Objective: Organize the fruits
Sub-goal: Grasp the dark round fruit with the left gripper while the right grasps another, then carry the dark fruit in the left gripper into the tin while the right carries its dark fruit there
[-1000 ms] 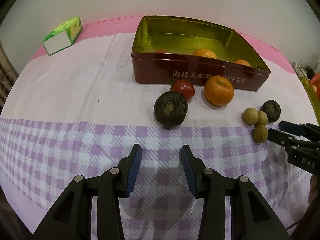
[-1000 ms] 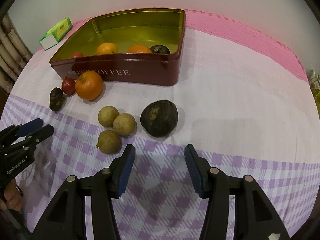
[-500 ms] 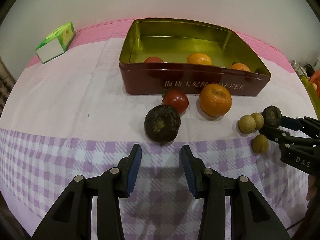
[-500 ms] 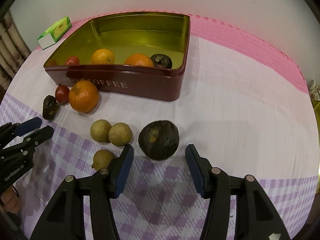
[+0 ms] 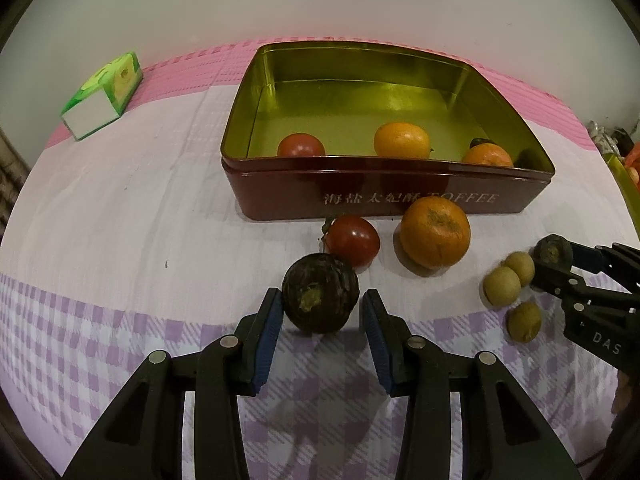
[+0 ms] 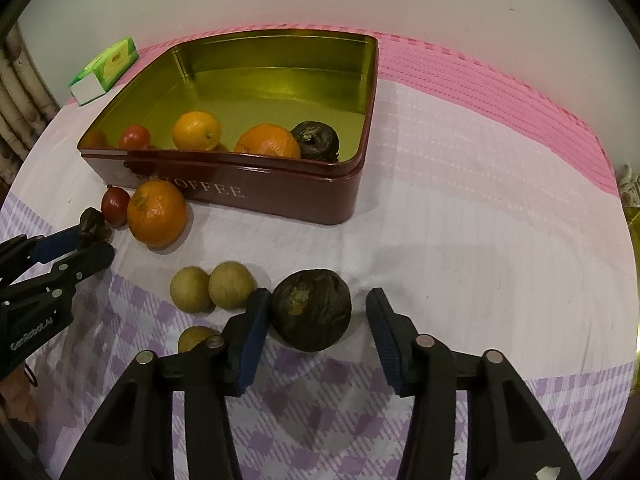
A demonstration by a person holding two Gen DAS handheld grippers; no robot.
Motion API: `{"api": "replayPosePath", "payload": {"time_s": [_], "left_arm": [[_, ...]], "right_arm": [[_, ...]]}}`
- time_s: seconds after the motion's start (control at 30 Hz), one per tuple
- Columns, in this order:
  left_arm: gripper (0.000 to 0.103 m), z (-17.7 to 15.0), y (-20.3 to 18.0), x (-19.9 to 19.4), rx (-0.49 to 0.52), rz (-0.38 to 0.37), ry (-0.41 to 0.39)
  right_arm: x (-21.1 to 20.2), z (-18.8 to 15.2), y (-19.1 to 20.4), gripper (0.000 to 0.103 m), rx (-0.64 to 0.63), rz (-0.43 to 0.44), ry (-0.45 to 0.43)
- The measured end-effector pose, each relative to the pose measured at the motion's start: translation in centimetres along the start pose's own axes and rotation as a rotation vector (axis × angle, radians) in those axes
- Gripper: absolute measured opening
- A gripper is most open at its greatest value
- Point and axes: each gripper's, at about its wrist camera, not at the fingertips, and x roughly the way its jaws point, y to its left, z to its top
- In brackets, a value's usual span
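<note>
1. Already, four fruits sit in the tin (image 6: 280,196); seven wait outside on the cloth (image 6: 460,220).
2. Left gripper (image 5: 322,322) straddles a dark fruit (image 5: 320,304), jaws apart.
3. Right gripper (image 6: 316,322) is closing around another dark fruit (image 6: 312,310), near the right.

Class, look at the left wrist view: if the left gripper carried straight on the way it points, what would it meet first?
Probably the dark round fruit, sitting between the tips of the left gripper, whose pads do not yet seem to touch it. Just behind it lies the red tomato; depth is uncertain.
</note>
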Motion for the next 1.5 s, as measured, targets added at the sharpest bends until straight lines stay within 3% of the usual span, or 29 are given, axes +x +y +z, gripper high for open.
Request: {"api": "replayPosePath", "payload": {"time_s": [1.5], "left_arm": [[0.037, 0.20, -0.25, -0.33, 0.011, 0.019, 0.010]], "right_arm": [[-0.04, -0.13, -0.32, 0.034, -0.012, -0.014, -0.001]]}}
